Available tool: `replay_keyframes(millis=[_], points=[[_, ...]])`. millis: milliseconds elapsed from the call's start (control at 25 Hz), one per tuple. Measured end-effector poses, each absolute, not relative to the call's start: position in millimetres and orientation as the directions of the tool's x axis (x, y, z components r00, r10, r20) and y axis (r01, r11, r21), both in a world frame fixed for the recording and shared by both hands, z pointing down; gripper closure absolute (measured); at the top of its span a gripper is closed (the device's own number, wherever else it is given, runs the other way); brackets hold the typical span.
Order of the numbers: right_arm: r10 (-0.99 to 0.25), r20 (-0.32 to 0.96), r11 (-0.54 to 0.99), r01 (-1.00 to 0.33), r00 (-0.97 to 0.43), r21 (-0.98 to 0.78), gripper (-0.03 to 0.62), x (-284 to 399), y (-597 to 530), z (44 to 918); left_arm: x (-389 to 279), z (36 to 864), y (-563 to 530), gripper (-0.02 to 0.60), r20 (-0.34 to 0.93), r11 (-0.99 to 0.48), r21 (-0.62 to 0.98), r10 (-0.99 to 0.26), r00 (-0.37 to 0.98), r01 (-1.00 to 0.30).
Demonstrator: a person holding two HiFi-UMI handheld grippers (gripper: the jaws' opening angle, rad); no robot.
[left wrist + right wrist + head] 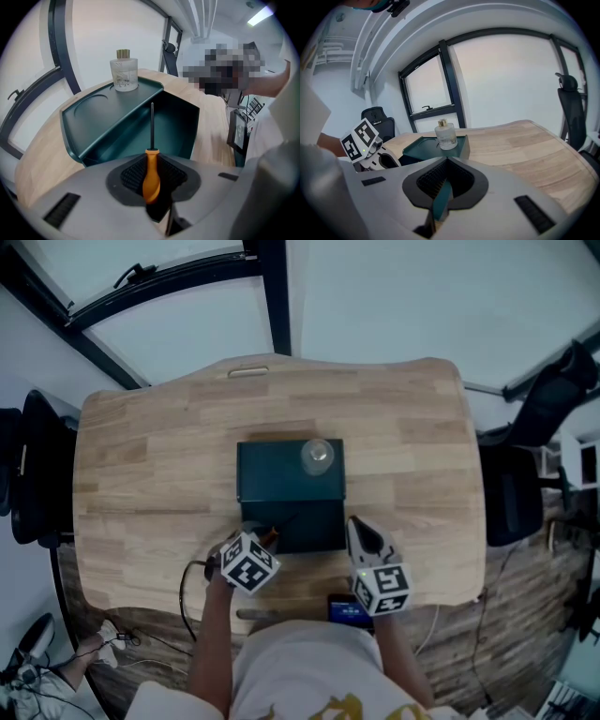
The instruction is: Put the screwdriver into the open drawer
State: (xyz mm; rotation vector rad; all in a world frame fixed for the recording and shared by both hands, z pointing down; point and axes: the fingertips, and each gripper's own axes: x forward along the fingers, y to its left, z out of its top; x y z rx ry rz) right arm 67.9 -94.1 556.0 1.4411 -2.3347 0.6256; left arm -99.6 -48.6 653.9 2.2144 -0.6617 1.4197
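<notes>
The screwdriver [151,159] has an orange handle, and the left gripper [152,176] is pinching that handle tight. Its thin metal tip points out over the open drawer [180,124]. The right gripper [440,199] is squeezed onto a green edge, which looks like the drawer's front. The drawer sticks out of a dark green box [93,110] with a small bottle [124,72] on top, on a wooden table [141,456]. I think the carrying part is nearly over. Next the screwdriver should go down inside the drawer, and then the left gripper should let go

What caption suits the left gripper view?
Left gripper holds the orange-handled screwdriver, shaft pointing over the open drawer; glass bottle stands on the cabinet.
</notes>
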Motion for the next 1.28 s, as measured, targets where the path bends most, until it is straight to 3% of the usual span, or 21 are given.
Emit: replay_keyframes(millis=[400,1280], points=[[-0.756,0.499,0.375,-0.905,-0.424,-0.201,0.599,73,-96,562,-98,659,-47,0.512,0.932,-0.81,0.134,-0.092,0.35,-0.57],[-0.747,0.509,0.371,-0.903,-0.428,-0.215,0.599,72,-95,567,-93,671,-44,0.512,0.976,-0.804,0.199,0.111,0.187,-0.561]])
